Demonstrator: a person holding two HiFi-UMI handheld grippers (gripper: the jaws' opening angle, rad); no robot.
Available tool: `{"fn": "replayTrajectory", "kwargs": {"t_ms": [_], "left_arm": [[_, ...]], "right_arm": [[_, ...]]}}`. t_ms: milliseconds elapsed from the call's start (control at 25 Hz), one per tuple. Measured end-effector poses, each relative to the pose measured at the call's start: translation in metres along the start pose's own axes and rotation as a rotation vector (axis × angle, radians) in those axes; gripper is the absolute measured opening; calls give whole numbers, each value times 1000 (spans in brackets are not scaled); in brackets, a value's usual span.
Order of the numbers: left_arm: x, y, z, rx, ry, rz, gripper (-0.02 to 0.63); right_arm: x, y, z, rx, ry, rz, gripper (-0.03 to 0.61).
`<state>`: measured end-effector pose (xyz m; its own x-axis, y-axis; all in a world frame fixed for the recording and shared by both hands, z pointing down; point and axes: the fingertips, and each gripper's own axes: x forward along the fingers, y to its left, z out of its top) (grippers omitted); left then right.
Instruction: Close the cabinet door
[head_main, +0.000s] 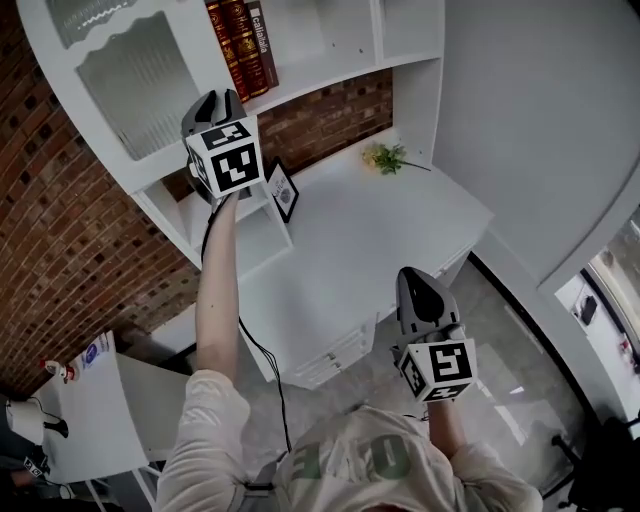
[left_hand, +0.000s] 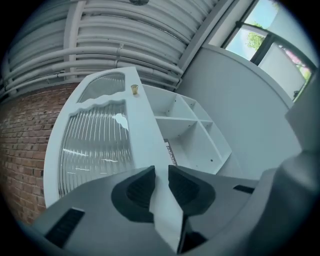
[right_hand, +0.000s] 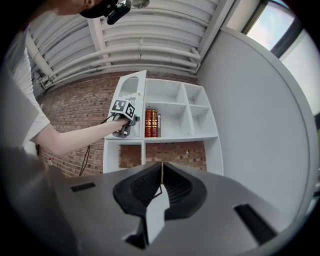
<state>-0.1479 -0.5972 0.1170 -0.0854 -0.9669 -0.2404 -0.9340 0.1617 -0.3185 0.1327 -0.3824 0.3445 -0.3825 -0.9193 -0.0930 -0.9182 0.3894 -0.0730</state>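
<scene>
Three books (head_main: 243, 45) are counted. One door (left_hand: 100, 140) with one knob (left_hand: 134, 89) is seen. One frame (head_main: 283, 190) and one plant (head_main: 385, 157) are counted.

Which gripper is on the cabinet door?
The left gripper: its jaws clamp the edge of the ribbed-glass cabinet door. The right gripper is shut on nothing, back from the shelves.

Pale book spine (head_main: 258, 42) — dark print running lengthwise, starts "Gal", the rest is unclear. Red book spines (head_main: 232, 45) beside it: gilt marks, unreadable. Shirt (head_main: 345, 458) — big pale letters, upside down, look like "O" and "E". Round blue label (head_main: 95, 352) on a white box, too small to read.
</scene>
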Motion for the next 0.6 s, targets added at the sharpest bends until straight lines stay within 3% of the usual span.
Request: {"fn": "replayTrajectory", "kwargs": {"t_ms": [240, 600], "left_arm": [[21, 6, -6, 40, 36, 29, 66], [45, 15, -16, 5, 80, 65, 49]], "right_arm": [[18, 1, -2, -5, 3, 47, 21], [26, -12, -15, 0, 20, 62, 21]]}}
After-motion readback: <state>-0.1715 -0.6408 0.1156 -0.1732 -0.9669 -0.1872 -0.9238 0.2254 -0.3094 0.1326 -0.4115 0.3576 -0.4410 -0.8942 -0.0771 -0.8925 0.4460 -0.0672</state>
